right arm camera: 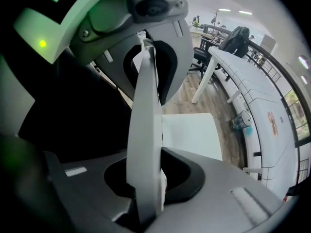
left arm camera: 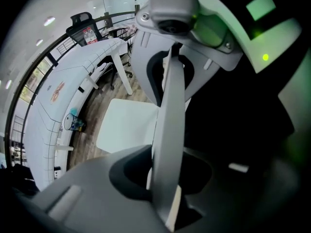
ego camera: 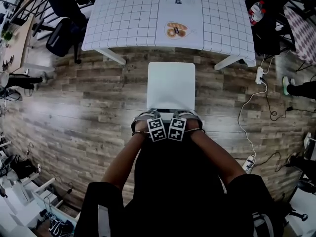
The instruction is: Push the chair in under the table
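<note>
The white chair's seat [ego camera: 171, 85] stands on the wood floor just short of the table [ego camera: 128, 19], which has a grid-pattern cloth. Its front edge lies close to the table's near edge. My left gripper [ego camera: 157, 129] and right gripper [ego camera: 177, 128] sit side by side on the top of the chair's backrest and point down. In the left gripper view the left gripper [left arm camera: 167, 125] is shut on the thin white backrest [left arm camera: 171, 101], with the seat [left arm camera: 127, 125] beyond. In the right gripper view the right gripper [right arm camera: 146, 125] clamps the backrest [right arm camera: 145, 106] the same way, next to the seat [right arm camera: 192, 132].
Two white table legs [ego camera: 111, 56] [ego camera: 228, 61] flank the chair. Dark office chairs [ego camera: 64, 31] stand at the back left. A power strip with cables [ego camera: 258, 75] lies on the floor at the right. A small cup [left arm camera: 73, 123] sits on the floor under the table.
</note>
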A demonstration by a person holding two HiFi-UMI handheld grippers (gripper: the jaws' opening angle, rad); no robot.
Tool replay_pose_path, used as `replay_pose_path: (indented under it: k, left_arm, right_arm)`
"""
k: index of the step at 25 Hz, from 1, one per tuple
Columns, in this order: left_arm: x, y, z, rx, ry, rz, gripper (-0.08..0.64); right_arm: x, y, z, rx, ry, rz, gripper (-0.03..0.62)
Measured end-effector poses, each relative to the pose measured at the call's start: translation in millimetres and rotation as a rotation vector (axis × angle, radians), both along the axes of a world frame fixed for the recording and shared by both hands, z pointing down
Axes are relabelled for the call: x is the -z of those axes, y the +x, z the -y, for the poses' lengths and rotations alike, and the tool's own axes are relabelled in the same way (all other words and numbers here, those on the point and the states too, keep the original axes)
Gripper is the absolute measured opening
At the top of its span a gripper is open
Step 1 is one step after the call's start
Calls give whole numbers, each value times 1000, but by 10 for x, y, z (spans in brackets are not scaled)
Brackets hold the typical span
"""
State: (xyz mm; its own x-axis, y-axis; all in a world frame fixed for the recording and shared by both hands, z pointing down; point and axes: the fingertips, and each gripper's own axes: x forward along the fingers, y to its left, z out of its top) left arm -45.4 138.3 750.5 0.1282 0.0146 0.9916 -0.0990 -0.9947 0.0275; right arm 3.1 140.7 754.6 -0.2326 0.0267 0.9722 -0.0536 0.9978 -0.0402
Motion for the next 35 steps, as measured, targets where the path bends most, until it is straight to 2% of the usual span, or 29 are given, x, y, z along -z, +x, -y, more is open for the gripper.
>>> replay_pose_path:
  k: [3,11,19,25,29,35]
  left_arm:
    - [24,-37,139,24,-16,-2,106]
    - [96,-71,535,3,-46,-11,112]
    - [161,-104,926,-53,-37,-18,100]
    - [310,-203,1091,-83,-63,-29,97]
    - [219,-182,1258,-115,-46,-30,97]
    - [129,-183,1392,-132,-58,-44,97]
  right_arm:
    - [25,-35,127,-7,-5,1,78]
    - [91,-79,508,-32,-29,1,78]
    - [154,-113,896,-58,-47,2,80]
    - [300,-224,1046,-80,-56,4,80]
    - [212,-211,1205,-90,-61,6,80]
    - [118,-206,1340,-98,-61,-43,80]
